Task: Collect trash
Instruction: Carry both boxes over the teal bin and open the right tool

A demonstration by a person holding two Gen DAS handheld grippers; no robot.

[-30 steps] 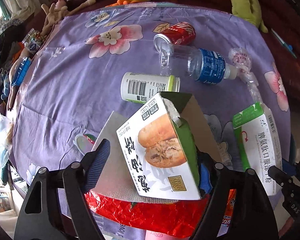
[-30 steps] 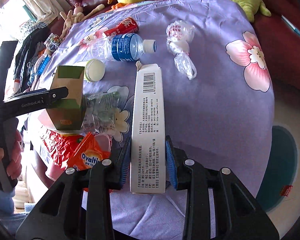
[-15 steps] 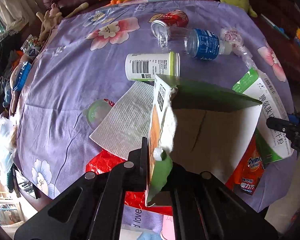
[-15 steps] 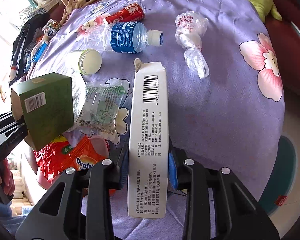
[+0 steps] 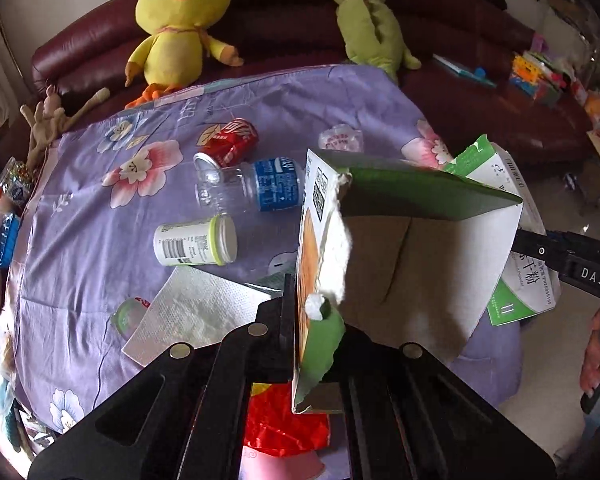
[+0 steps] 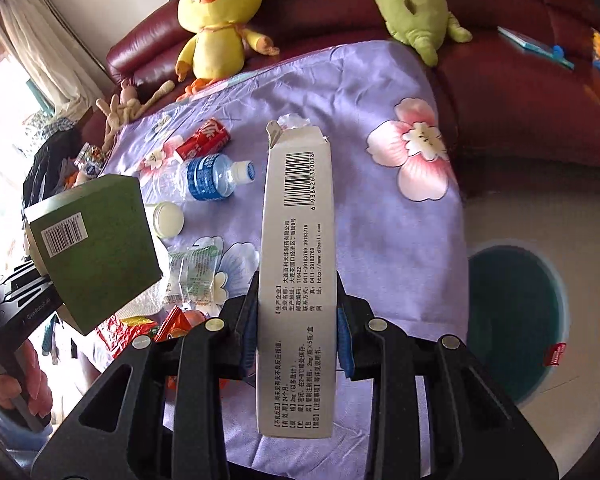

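While the left gripper (image 5: pixel 300 344) clamps one wall of the torn green box (image 5: pixel 412 248), the right gripper (image 6: pixel 296 332) grips the long white carton (image 6: pixel 298 264). Both boxes hang above the purple cloth (image 5: pixel 84 248); a water bottle (image 6: pixel 208 178) lies at ten o'clock from the carton.

Between my left jaws sits a green carton (image 5: pixel 420 192), brown inside, orange on its printed face. My right jaws pinch a white box (image 6: pixel 298 264) with black print and barcode. Beyond both jaws lie a lilac cloth (image 6: pixel 364 92) with pink flowers and a red can (image 5: pixel 230 142).
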